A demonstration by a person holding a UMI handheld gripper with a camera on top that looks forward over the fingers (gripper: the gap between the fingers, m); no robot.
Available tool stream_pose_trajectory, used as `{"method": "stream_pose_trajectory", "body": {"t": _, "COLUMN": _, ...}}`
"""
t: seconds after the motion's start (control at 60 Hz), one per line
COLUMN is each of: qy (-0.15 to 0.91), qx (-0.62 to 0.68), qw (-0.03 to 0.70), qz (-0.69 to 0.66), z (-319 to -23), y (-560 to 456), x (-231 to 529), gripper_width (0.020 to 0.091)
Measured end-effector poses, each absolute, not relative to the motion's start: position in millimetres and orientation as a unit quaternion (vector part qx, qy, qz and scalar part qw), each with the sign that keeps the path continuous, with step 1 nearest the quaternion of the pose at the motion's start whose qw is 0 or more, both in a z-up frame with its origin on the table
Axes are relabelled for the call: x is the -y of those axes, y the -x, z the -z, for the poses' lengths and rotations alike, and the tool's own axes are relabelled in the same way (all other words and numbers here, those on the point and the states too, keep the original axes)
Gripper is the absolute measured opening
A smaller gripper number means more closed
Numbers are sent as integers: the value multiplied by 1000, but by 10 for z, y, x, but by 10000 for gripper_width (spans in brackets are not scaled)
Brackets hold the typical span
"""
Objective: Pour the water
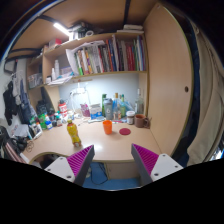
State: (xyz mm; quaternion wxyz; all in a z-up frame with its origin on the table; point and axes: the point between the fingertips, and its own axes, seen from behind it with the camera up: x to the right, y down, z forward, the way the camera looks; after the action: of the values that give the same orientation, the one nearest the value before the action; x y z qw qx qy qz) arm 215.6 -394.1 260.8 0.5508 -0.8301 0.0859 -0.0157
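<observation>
Well beyond your gripper (113, 160), fingers spread wide and holding nothing, a yellow bottle (73, 134) and orange cup (108, 126) stand apart on the desk (115, 143).

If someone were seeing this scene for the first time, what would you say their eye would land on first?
Probably the orange cup on the light desk, standing well beyond the open gripper, which holds nothing. Left of the cup stands a bottle with yellow contents, with a cluster of other bottles behind against the wall. Above them, a lit shelf packed with books draws the eye upward.
</observation>
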Motion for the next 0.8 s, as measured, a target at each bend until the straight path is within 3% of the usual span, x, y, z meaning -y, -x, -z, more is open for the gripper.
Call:
{"method": "stream_pose_trajectory", "body": {"t": 0.267, "qy": 829, "qx": -66, "qw": 555, "qz": 11, "z": -2535, "y": -2205, "x": 3964, "gripper_width": 824}}
{"method": "stream_pose_trajectory", "body": {"t": 0.383, "qy": 805, "qx": -45, "qw": 591, "qz": -7, "z": -2517, "y": -2123, "x": 3799, "gripper_width": 823}}
{"method": "stream_pose_trajectory", "body": {"t": 0.8, "qy": 799, "qx": -43, "qw": 599, "qz": -15, "z": -1459, "y": -1055, "x": 2507, "gripper_width": 826}}
